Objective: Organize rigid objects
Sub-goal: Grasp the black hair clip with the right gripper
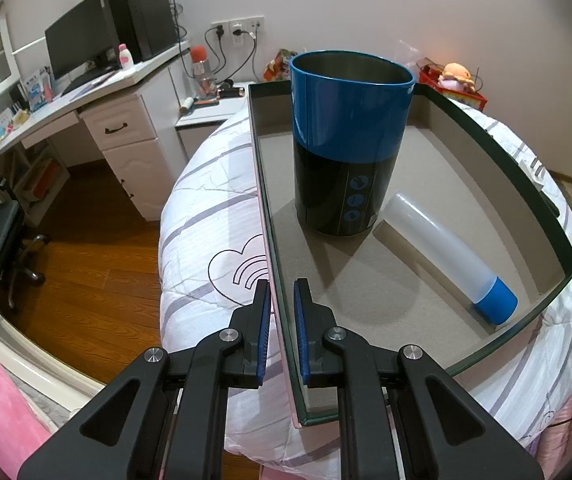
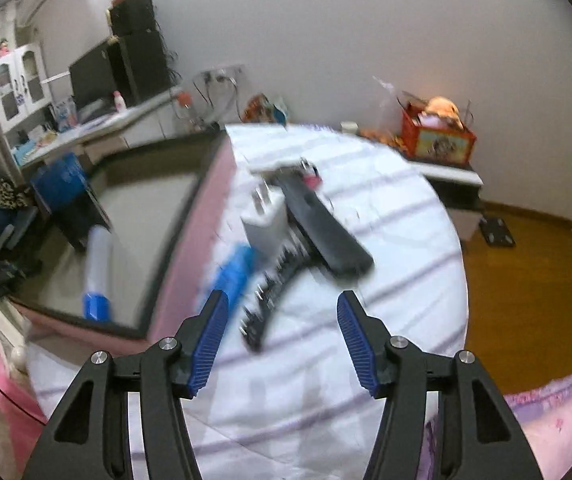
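A pink box [image 1: 486,148] with a dark rim and grey inside lies on the bed. In it a blue and black can [image 1: 346,140] stands upright and a clear bottle with a blue cap [image 1: 442,248] lies on its side. My left gripper [image 1: 282,292] is shut on the box's near left wall. My right gripper [image 2: 282,316] is open and empty above the bedspread. Ahead of it lie a black hair claw [image 2: 274,300], a black remote [image 2: 326,232], a white charger [image 2: 264,220] and a blue object [image 2: 234,276]. The box [image 2: 202,224] is to the left in the blurred right wrist view.
The white quilt with purple stripes [image 2: 386,216] covers the bed. A white desk with a monitor [image 1: 78,44] stands at the left, a nightstand [image 1: 206,112] behind the bed. A red box with a plush toy [image 2: 438,136] sits at the far right. Wood floor [image 1: 94,216] surrounds the bed.
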`<state>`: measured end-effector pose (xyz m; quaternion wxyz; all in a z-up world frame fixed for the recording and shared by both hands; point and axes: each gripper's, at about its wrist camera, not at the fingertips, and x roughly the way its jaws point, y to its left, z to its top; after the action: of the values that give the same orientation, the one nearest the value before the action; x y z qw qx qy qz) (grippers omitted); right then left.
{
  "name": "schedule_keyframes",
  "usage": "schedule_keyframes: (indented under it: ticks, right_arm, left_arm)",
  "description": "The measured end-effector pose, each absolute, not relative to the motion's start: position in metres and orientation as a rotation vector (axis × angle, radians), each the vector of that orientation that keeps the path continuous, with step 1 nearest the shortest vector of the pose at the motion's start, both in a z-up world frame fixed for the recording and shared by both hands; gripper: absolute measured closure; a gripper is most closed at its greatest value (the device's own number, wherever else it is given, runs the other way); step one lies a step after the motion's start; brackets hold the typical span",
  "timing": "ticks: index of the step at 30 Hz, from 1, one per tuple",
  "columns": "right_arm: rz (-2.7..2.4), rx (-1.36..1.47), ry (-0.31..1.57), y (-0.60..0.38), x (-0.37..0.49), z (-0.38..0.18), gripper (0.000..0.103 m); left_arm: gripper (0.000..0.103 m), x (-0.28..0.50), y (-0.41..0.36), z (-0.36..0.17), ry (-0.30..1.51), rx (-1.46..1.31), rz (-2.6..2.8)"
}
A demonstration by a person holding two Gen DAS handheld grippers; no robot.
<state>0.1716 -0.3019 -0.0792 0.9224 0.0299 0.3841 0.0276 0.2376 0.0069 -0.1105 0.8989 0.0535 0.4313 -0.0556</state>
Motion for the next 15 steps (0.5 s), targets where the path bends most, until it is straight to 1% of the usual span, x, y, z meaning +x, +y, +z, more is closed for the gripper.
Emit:
schedule_keyframes:
  ticks: [4, 11, 15]
  right_arm:
    - [0.073, 0.058, 0.833, -0.299, 0.178, -0.098, 0.045]
    - [0.079, 0.052, 0.839, -0.294, 0.197, -0.106, 0.045]
    - [0.026, 0.022, 0.876, -0.299, 0.203, -0.112, 0.052]
  left_arm:
    - [0.093, 0.238, 0.007, -0.111, 0.894, 0.111, -0.115]
    - [0.093, 0.238, 0.007, -0.11, 0.894, 0.113, -0.115]
    - [0.093, 0.237, 0.007, -0.11, 0.894, 0.113, -0.115]
